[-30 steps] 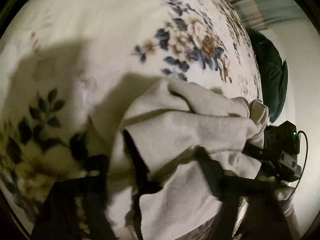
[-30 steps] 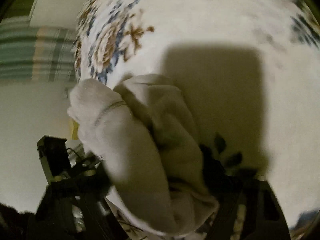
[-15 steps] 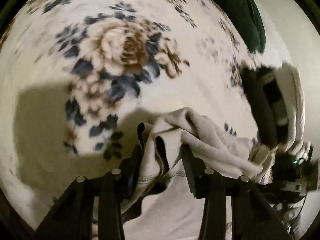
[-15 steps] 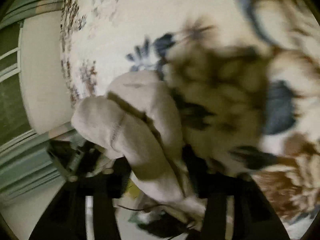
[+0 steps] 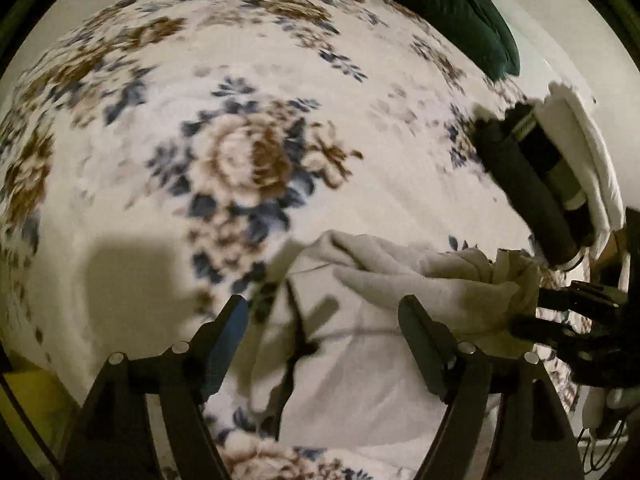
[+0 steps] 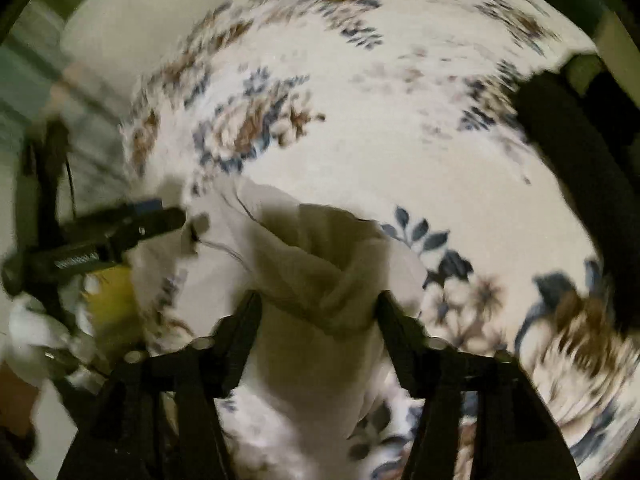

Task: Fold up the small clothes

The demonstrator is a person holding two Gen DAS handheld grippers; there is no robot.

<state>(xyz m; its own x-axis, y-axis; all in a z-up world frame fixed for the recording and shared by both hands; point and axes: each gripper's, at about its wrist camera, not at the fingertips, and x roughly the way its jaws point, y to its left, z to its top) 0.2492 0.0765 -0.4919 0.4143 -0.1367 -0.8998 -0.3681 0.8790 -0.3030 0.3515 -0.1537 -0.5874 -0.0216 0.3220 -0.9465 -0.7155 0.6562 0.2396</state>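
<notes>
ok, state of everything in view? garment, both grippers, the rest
beige garment: crumpled, unfolded, one end bunched in the right jaws.
left gripper: open, jaws just been opening, gripping nothing, above the garment.
right gripper: jaws just been closing, shut on the garment.
floral blanket: spread flat.
pile of folded clothes: folded, set aside near the blanket's edge.
green cushion: lying at the far edge.

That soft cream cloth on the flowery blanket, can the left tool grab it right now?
Probably yes. The crumpled cream cloth lies just beyond the left tool, whose jaws have just been opening and hold nothing. Nothing blocks the way. The right tool has been closing around its other end.
</notes>
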